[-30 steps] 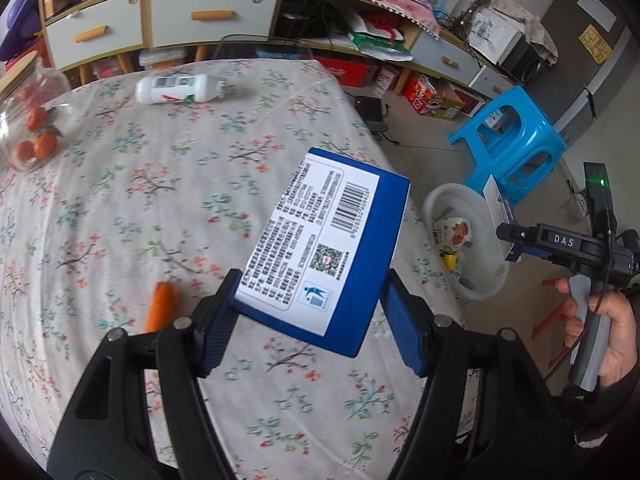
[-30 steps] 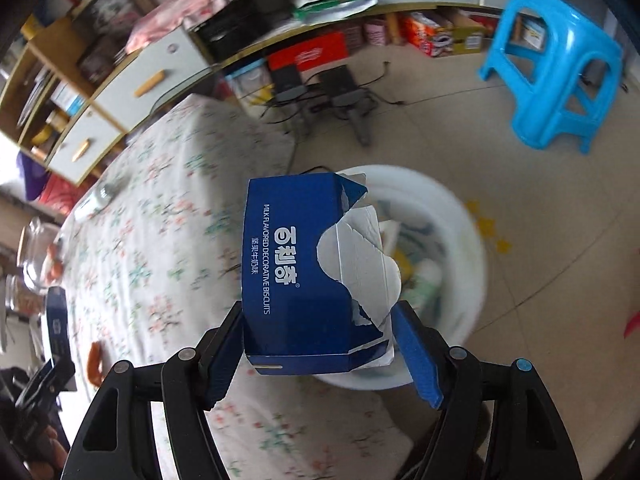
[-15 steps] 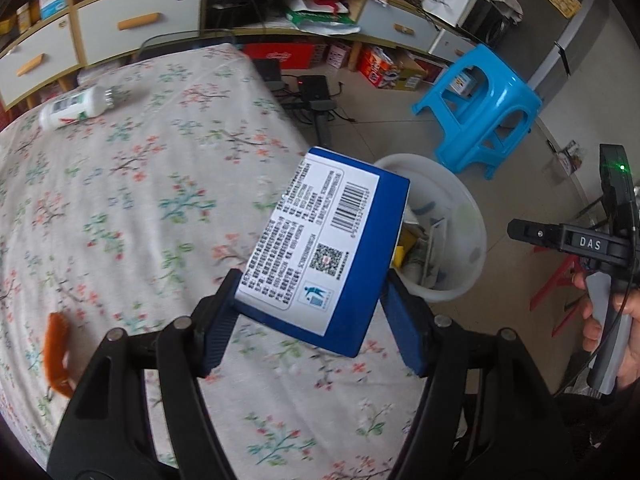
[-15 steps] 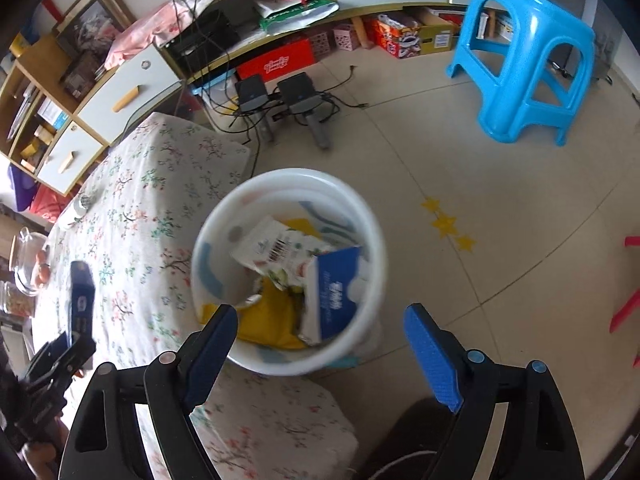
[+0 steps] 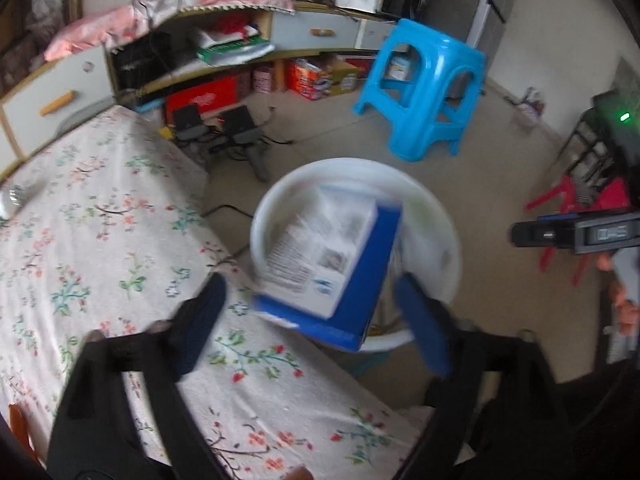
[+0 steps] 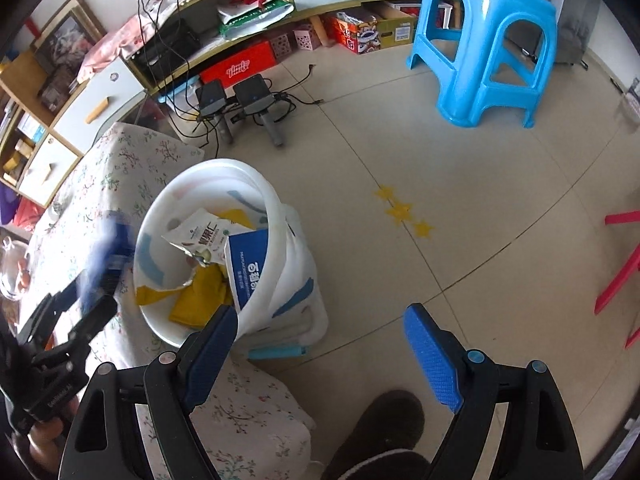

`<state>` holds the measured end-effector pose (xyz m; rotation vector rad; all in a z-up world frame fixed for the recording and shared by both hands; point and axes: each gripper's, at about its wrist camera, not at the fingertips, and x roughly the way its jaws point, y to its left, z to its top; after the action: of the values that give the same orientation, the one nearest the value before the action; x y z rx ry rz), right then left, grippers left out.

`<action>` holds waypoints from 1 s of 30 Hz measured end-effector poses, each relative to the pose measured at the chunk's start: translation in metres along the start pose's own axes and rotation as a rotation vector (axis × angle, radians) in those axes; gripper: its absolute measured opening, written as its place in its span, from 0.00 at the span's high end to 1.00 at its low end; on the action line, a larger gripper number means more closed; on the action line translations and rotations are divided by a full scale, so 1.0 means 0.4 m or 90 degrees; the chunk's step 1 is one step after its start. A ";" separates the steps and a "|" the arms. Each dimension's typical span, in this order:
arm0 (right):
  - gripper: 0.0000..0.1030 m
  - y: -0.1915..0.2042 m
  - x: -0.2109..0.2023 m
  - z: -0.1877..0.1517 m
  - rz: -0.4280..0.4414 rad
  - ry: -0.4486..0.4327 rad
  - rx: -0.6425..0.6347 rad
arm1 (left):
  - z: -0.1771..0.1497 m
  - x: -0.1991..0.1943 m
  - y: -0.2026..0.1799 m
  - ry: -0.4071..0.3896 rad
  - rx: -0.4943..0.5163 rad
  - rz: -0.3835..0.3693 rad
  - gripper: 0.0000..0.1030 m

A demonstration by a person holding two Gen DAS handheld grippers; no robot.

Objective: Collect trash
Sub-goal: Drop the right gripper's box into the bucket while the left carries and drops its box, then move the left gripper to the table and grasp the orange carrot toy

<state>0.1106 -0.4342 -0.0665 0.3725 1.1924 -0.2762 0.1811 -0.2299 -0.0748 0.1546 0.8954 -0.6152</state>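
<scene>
My left gripper [image 5: 308, 280] hangs over the white trash bin [image 5: 440, 208] beside the table, and its jaws are opening. A blue and white box [image 5: 332, 256] lies blurred between the fingers, tilted, with a gap on each side. In the right wrist view my right gripper [image 6: 320, 312] stands open and empty above the floor, just right of the bin [image 6: 276, 208]. Inside the bin lie another blue box [image 6: 252, 264], a white carton [image 6: 204, 236] and a yellow wrapper [image 6: 200, 296]. The left gripper [image 6: 96, 312] shows blurred at the bin's left.
The flowered tablecloth [image 5: 100, 220] ends at the bin. On it are a bottle [image 5: 12, 200] at the left edge and an orange carrot [image 5: 16, 420]. A blue stool [image 6: 488, 48], adapters with cables [image 6: 248, 100] and a red stool [image 6: 624, 264] stand on the floor. A slippered foot [image 6: 384, 420] is below.
The right gripper opened and dropped its blue box into the bin, then drew right. The left gripper swung from over the table to over the bin and its jaws spread off its box.
</scene>
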 end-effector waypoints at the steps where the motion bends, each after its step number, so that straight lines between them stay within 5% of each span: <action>1: 0.16 0.003 -0.002 -0.001 -0.001 -0.002 -0.004 | -0.002 0.001 0.001 -0.002 0.002 -0.001 0.10; 17: 0.16 0.095 -0.034 -0.013 0.012 -0.023 -0.059 | -0.056 -0.070 0.110 0.037 -0.056 0.059 0.09; 30: 0.16 0.253 -0.038 -0.048 0.046 -0.015 -0.106 | -0.170 -0.246 0.271 0.050 -0.151 0.158 0.04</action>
<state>0.1296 -0.3343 -0.0449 0.2652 1.1667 -0.1178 0.1497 -0.0727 -0.0550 0.0747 0.9998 -0.2710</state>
